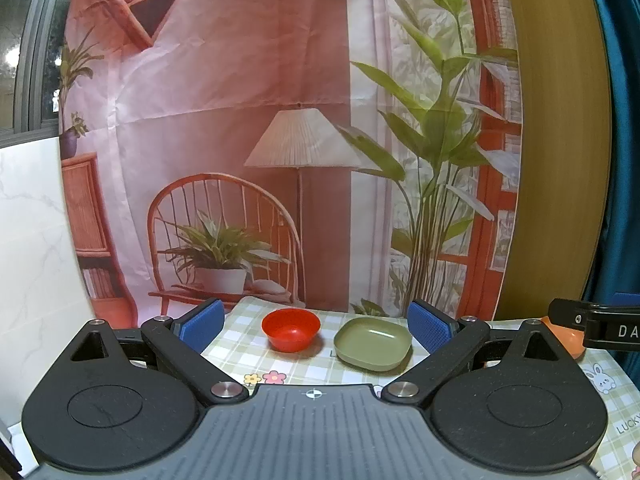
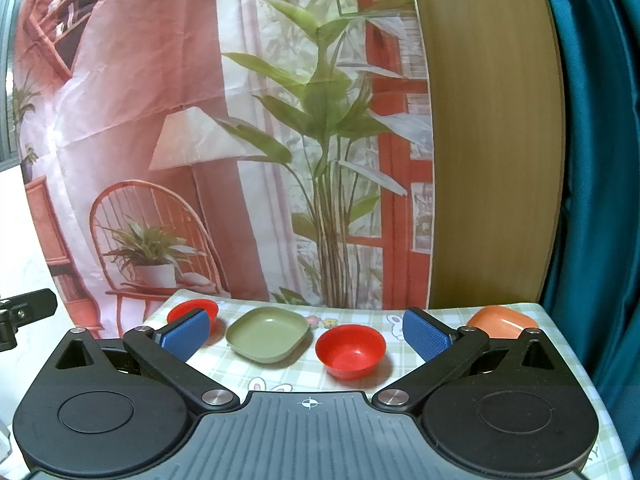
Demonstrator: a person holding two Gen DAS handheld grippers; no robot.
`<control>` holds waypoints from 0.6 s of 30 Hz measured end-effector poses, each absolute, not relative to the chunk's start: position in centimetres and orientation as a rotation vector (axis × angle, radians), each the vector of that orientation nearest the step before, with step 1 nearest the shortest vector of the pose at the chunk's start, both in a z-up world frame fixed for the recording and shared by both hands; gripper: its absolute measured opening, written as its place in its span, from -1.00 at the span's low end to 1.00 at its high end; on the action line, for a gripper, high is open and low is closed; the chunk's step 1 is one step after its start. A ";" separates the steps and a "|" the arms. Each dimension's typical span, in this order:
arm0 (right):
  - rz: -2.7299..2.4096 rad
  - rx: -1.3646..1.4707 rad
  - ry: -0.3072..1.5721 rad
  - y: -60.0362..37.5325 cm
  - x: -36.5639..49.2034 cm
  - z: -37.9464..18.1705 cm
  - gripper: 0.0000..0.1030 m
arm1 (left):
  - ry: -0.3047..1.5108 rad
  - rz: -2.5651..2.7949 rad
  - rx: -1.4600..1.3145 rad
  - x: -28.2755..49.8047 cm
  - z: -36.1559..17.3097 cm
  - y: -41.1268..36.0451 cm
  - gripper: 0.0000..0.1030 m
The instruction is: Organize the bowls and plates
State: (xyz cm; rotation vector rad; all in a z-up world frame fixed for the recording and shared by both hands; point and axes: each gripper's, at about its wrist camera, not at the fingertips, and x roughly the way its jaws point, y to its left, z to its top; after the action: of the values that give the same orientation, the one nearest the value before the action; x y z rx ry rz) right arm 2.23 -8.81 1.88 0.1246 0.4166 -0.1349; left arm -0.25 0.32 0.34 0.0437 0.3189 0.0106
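A small table with a checked cloth (image 2: 432, 320) carries the dishes. In the right wrist view, from left to right, stand a red bowl (image 2: 188, 309) partly behind my left pad, a green square plate (image 2: 267, 334), a second red bowl (image 2: 350, 350) and an orange plate (image 2: 502, 320). The left wrist view shows a red bowl (image 1: 291, 329), the green plate (image 1: 373, 343) and the orange plate (image 1: 566, 338) behind the other gripper's body. My left gripper (image 1: 316, 326) is open and empty above the near edge. My right gripper (image 2: 307, 336) is open and empty.
A printed backdrop (image 1: 248, 120) of a room hangs behind the table. A wooden panel (image 2: 492, 140) and a teal curtain (image 2: 600, 160) stand at the right. A white marble wall (image 1: 32, 240) is at the left. The table's right edge (image 2: 560, 344) lies near the orange plate.
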 end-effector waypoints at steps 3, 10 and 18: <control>-0.129 0.132 0.421 -8.8 2.1 1.8 0.99 | 0.316 0.009 0.042 -0.2 0.0 0.3 0.93; -0.100 0.153 0.428 -9.0 2.7 1.2 0.99 | 0.323 -0.001 0.044 0.3 -0.3 0.7 0.92; -0.085 0.139 0.454 -8.5 5.6 0.0 0.99 | 0.344 0.030 0.103 2.6 -1.0 2.1 0.92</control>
State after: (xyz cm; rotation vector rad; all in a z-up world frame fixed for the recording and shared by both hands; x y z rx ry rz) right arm 5.63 -8.49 -0.03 0.1394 0.4542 -0.0848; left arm 2.61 2.09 -0.98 0.1026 0.3441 0.0300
